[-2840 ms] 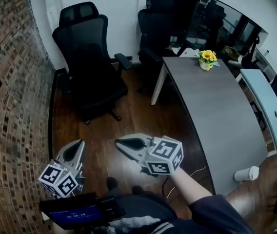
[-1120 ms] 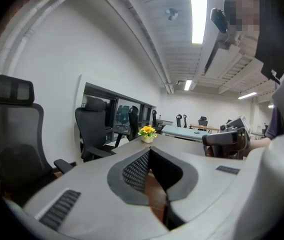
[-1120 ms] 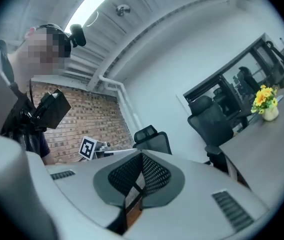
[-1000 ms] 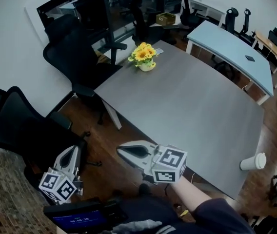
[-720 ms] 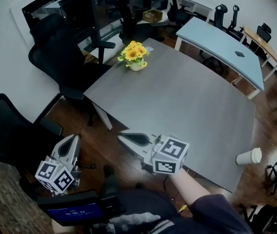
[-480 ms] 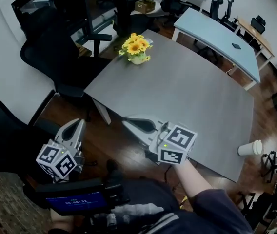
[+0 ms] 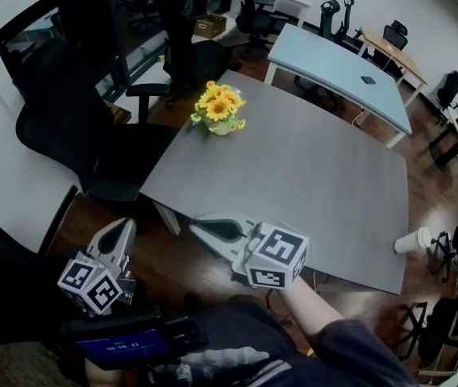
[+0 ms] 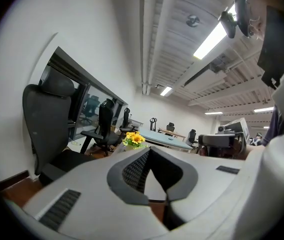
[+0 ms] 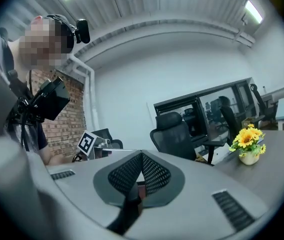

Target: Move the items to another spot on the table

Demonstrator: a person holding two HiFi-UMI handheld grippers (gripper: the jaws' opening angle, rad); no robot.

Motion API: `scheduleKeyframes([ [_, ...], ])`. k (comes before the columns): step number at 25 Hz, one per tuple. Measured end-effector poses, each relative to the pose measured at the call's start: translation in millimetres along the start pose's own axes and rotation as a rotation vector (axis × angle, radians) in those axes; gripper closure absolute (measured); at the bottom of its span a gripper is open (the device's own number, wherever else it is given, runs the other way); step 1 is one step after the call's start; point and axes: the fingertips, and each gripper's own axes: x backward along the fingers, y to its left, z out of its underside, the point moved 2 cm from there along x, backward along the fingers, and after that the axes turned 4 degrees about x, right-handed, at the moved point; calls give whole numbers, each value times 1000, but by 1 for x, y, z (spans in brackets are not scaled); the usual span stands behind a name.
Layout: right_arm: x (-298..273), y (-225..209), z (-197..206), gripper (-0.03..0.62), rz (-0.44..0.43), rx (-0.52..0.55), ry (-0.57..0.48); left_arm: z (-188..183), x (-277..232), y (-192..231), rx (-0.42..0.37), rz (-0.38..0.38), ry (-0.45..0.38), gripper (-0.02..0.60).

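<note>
Head view alone shows the paper cup [image 7: 412, 240]

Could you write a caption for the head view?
Left gripper and right gripper, shut and empty, near a table with flowers; cup at its edge.

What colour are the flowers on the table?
The flowers are yellow; head view shows them best.

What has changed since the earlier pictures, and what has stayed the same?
The person turned from the brick wall to face the grey table. Nothing was taken or released. The flower pot and paper cup stayed put; left gripper and right gripper stayed shut and empty.
</note>
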Motion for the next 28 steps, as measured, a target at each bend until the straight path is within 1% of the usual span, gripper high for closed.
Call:
scheduleKeyframes([
  [5, 9, -25, 1, 611, 60, 39, 16, 3, -34, 4, 26, 44, 15, 558],
  [9, 29, -66, 7, 611, 119, 8, 5, 3, -73, -4, -20, 73, 55, 558],
  [12, 42, -108, 11, 611, 151, -28, -13, -3, -110, -10, -57, 80, 100, 557],
  [14, 50, -140, 13, 611, 164, -52, -27, -7, -137, -13, -85, 69, 128, 558],
  [17, 59, -188, 10, 611, 167, -89, -53, -21, -177, -14, -113, 22, 139, 558],
  [19, 65, -220, 6, 612, 188, -101, -54, -31, -204, -22, -129, 17, 141, 557],
  [21, 70, -248, 2, 611, 211, -92, -38, -38, -230, -31, -144, 17, 136, 558],
  [24, 74, -283, -3, 611, 241, -93, -20, -48, -267, -36, -148, 2, 129, 558],
  [28, 84, -322, -4, 611, 314, -111, -10, -54, -304, -31, -171, -4, 171, 558],
])
